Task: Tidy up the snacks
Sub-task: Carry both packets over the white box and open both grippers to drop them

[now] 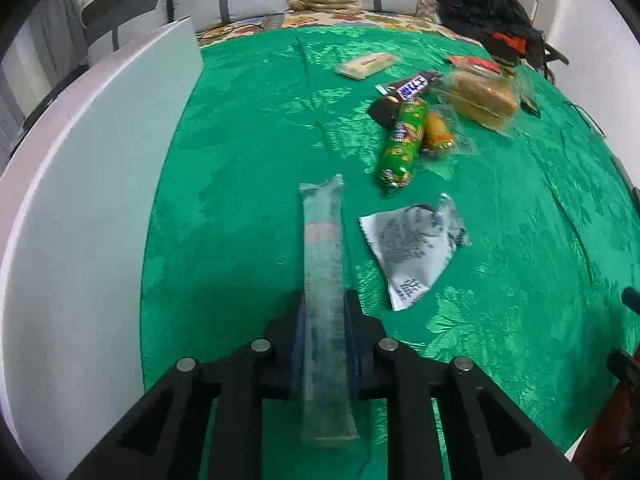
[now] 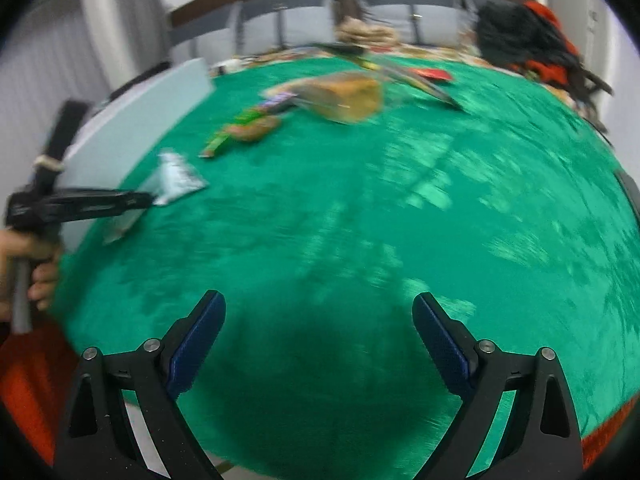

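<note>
A green cloth (image 1: 248,152) covers the whole table under me, and a white board (image 1: 92,184) stands along its left edge. I see no box, tray or bin in either view, so there is nothing to report as filled; where the snacks should end up I can't tell.

The loose snacks lie in a cluster at the far side: a bagged bread (image 1: 482,100), a green tube (image 1: 402,142) touching a small orange pack (image 1: 438,130), a dark bar (image 1: 412,86), and a pale pack (image 1: 366,65) apart behind them. Nearer me lies a white pouch (image 1: 412,250).

My left gripper (image 1: 325,312) is clamped on a long clear packet (image 1: 322,248), held near its lower part, so most of it sticks forward past my pads. My right gripper (image 2: 320,332) stands wide with nothing between the jaws, over bare cloth.

The risk, I judge, is that slick film sliding out of my left pads, or the long end swinging and knocking the pouch just beside it.
</note>
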Motion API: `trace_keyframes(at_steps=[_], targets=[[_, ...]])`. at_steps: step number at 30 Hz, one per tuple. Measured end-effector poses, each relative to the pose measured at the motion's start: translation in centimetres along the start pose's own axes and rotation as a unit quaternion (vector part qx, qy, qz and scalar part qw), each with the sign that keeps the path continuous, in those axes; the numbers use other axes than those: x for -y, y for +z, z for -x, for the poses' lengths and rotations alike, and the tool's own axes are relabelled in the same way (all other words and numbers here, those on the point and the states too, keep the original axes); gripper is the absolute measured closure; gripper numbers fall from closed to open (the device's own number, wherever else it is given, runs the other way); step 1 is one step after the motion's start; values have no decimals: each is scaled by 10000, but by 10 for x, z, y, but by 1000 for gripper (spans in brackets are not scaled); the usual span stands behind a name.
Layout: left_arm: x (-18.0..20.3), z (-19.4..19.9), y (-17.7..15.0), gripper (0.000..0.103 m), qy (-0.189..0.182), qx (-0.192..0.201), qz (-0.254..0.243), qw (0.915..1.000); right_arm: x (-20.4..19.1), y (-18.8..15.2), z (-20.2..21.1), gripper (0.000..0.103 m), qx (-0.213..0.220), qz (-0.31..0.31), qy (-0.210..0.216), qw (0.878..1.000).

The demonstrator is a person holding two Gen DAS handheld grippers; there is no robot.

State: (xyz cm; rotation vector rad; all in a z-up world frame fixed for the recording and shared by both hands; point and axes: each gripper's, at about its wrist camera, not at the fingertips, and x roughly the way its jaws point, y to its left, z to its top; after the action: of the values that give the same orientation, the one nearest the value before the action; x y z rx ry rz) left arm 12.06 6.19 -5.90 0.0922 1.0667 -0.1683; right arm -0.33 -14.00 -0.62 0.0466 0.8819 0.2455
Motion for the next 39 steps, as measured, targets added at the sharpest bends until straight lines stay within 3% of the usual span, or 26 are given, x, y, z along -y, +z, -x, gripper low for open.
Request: trace_keyframes(at_steps=[7,14,15,18,24,29,31,34,39], targets=[[-28,35,-39,86,-643,316,998,9924,-36,51,-35,8,-103,532,676,9962],[-36,73,-54,86,-984,683,1357,9835,-107,105,-105,12,-563,1361,1369,9796],[-36,77,-56,86,-1036,720,1399,9821,-112,108,-114,15,-662,1415,1340,9786],[-38,87,-58,86,-1162,819,1479,9787,-117,111,-136,69,-1045,1421,1349,9750],[-49,116,-52,86,-1478,1221,1781,9652,-103,114,-119,74,-1156,1191,1345,9769],[-91,147,-35,86,-1700,1654,2304,9437,-100,140,-84,74,-813,934,1457,9816],[-115,158,-27,86,-1546,1849,2423,9398,-113,161,-71,74,-585,886,1646,9806],[-161,181,-14,86,-974,2064,2513,9406,-152,196,-44,74,-182,807,2165,9728],[-232,192,-6,85,-69,1908,2617,9461,-234,229,-31,74,-61,912,2828,9548]])
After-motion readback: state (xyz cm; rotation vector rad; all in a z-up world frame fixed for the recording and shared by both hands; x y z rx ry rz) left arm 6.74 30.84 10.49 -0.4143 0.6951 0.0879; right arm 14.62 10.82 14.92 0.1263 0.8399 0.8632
